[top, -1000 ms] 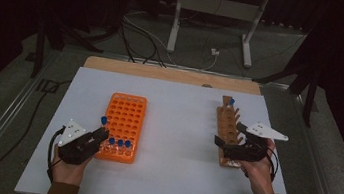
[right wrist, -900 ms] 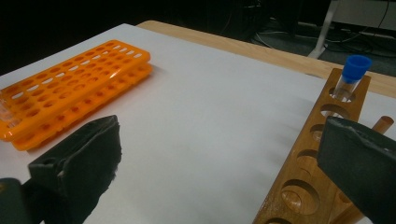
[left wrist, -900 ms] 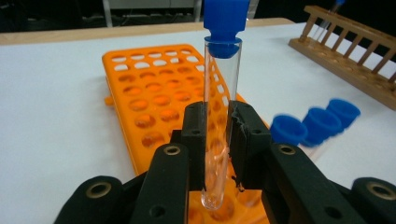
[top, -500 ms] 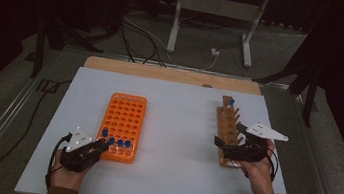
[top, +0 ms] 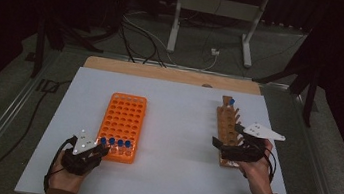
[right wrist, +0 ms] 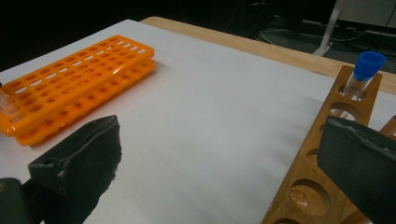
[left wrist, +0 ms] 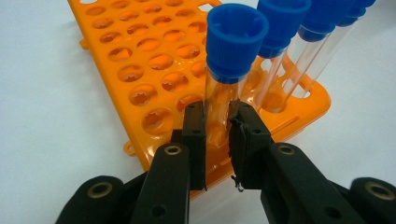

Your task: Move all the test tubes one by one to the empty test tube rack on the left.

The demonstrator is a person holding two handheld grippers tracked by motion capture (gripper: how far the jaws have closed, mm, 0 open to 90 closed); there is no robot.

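Left gripper (left wrist: pixel 217 128): jaws drawn in narrow, pads pressed on either side of the clear glass of a blue-capped test tube (left wrist: pixel 229 70). Tube stands upright in the near row of the orange rack (left wrist: pixel 154 70), at the row's end hole. Three more capped tubes (left wrist: pixel 299 42) stand in the same row just beside it, touching or nearly touching cap to cap. Other holes of the orange rack are open.

High view: left gripper (top: pixel 98 149) sits at the near left corner of the orange rack (top: pixel 124 116), the person's left hand (top: pixel 69 172) behind it. Four blue caps line the near edge of the rack.

Right gripper (right wrist: pixel 219 154): jaws spread wide, nothing between the pads. It hovers at the near end of the wooden rack (right wrist: pixel 322 172), well apart from the orange rack. One blue-capped tube (right wrist: pixel 364 70) stands in the far hole of the wooden rack.

Both racks rest on the white table top (top: pixel 181 128), orange left, wooden right.
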